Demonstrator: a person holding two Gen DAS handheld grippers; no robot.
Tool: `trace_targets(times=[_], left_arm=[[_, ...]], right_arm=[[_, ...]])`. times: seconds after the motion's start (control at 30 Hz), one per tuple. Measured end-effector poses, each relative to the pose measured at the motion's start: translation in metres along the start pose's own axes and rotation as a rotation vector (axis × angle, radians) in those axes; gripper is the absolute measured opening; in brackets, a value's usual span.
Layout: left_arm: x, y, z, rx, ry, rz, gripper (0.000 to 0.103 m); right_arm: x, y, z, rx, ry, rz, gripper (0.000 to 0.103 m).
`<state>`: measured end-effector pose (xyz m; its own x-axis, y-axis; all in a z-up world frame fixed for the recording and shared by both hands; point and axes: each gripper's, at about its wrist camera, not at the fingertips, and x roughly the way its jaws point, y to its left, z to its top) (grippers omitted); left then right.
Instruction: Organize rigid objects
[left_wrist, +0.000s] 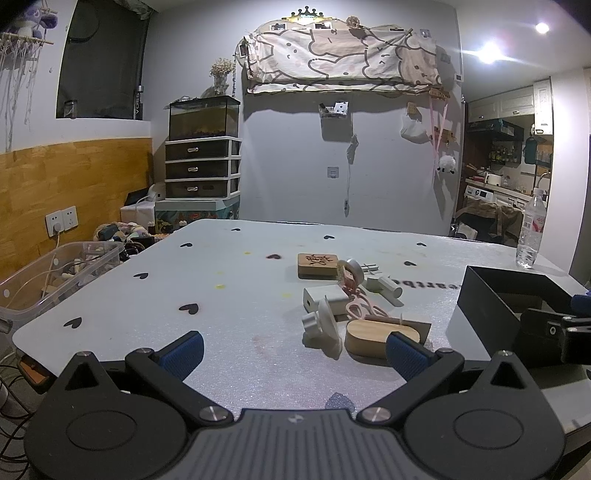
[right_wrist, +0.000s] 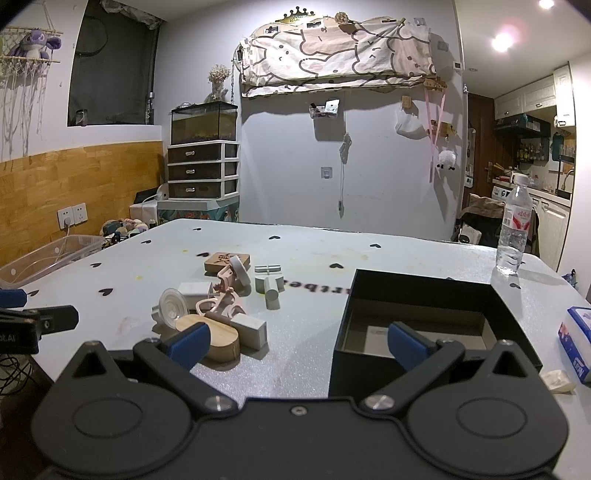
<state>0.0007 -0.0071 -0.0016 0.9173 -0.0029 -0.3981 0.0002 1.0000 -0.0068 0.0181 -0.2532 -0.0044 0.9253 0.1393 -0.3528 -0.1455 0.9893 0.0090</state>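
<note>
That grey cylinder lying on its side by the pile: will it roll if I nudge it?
Probably. The grey cylinder lies on its round side on the table, so a sideways push would likely roll it. It looks solid and stiff. Its smooth surface may slip, so pinch it across the middle.

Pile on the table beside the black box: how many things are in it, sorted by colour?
Wooden: 2 (square coaster, oval block)
Grey: 3 (cross piece, cylinder piece, block)
White: 3 (box, suction cup, tape roll)
Pink: 1 (scissors-like item, hard to separate)
Total: 9
</note>
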Motion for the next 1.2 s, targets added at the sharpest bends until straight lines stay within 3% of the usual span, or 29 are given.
trace_targets(times=[0.93, 1.2], left_arm=[[0.002, -0.004, -0.002, -0.005, 0.013, -0.011, 0.103], [0.01, -0.005, -0.008, 0.001, 0.038, -0.017, 0.103]], right_arm=[[0.0, -0.011, 0.0, 0.045, 0.007, 0.003, 0.103], [-0.006, -0.05, -0.007, 0.12, -0.041, -0.095, 0.103]])
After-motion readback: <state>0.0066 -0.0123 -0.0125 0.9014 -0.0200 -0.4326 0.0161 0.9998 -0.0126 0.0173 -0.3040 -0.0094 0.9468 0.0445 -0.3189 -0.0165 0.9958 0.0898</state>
